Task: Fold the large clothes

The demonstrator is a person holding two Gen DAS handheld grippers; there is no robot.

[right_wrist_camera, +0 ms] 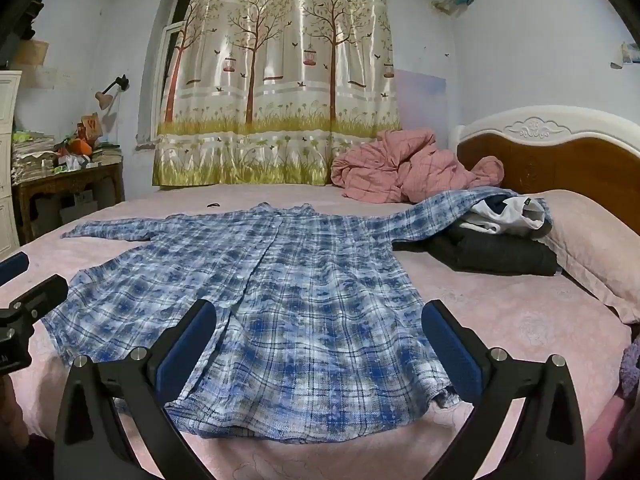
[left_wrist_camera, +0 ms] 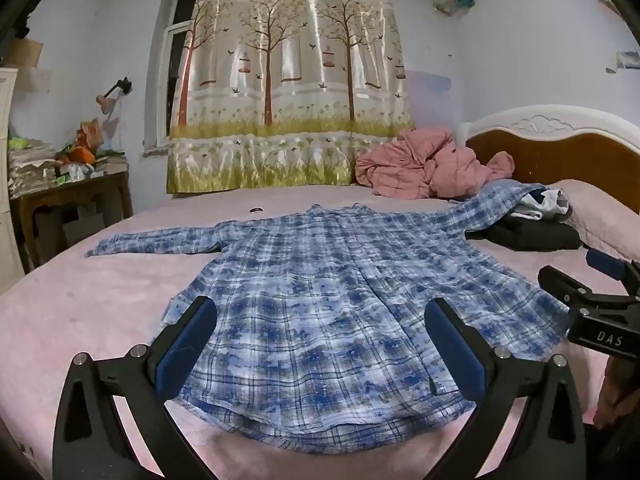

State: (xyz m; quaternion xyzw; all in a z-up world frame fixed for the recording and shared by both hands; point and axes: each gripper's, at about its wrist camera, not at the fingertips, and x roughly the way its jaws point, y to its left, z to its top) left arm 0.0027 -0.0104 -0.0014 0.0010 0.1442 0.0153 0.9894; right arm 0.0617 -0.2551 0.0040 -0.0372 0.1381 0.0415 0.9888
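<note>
Both tongs (left_wrist_camera: 320, 344) (right_wrist_camera: 320, 344) wide open, empty, plaid shirt (left_wrist_camera: 328, 300) flat, hem nearest, collar pointing away

Dim indoor light w/ bluish cast, sheen and glare streaks on curtain (left_wrist_camera: 288, 80) upper centre, strong fisheye bending at edges, black vignette in corners, lamp (right_wrist_camera: 105, 98) shadow on wall at left, foreground slightly soft, mild noise.

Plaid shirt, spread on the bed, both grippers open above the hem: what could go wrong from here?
1. One sleeve of the plaid shirt lies draped over the clothes pile; folding may drag the pile.
2. The hem is rumpled, so a hand-held gripper could pinch only one layer.
3. The pink bedsheet could get pinched with the cloth.
</note>
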